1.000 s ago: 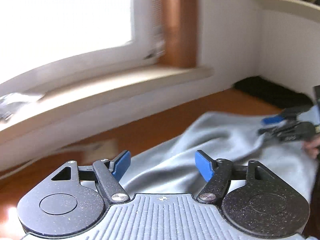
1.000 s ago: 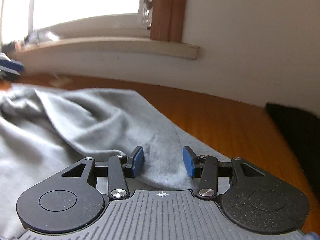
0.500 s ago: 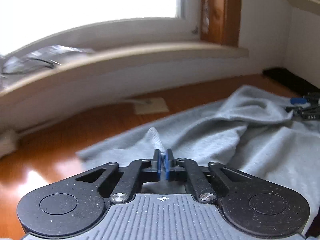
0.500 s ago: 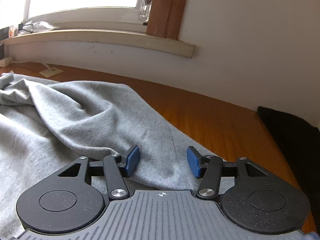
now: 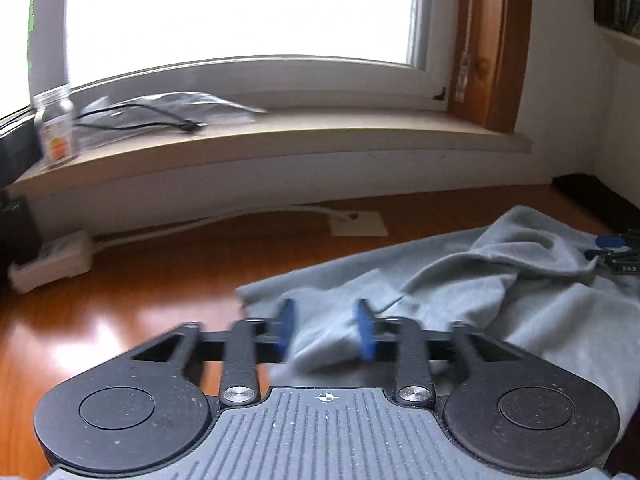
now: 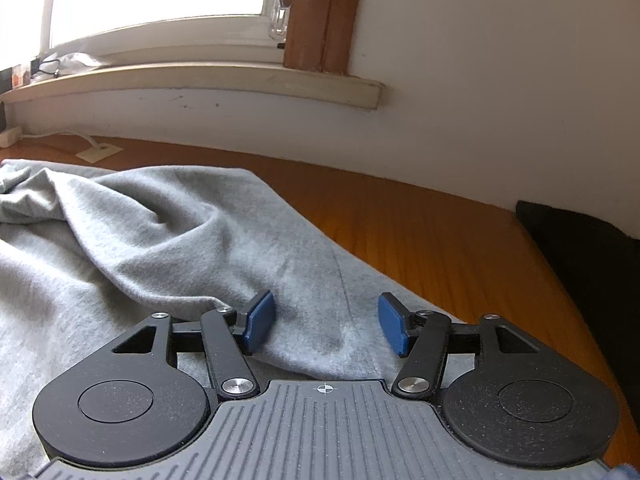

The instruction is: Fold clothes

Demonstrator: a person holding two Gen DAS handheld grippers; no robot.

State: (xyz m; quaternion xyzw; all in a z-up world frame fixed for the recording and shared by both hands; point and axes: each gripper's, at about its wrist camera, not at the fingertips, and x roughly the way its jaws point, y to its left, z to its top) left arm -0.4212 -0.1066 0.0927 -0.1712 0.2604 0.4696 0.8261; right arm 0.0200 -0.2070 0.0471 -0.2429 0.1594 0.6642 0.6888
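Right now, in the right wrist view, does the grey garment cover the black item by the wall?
No, the grey garment and black item lie apart.

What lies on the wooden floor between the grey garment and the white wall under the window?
In the left wrist view, a flat white plate with a white cable lies between the grey garment and the wall; otherwise bare wooden floor.

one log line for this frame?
left tongs: just opened, off cloth | right tongs: opening, over hem | grey garment: rumpled
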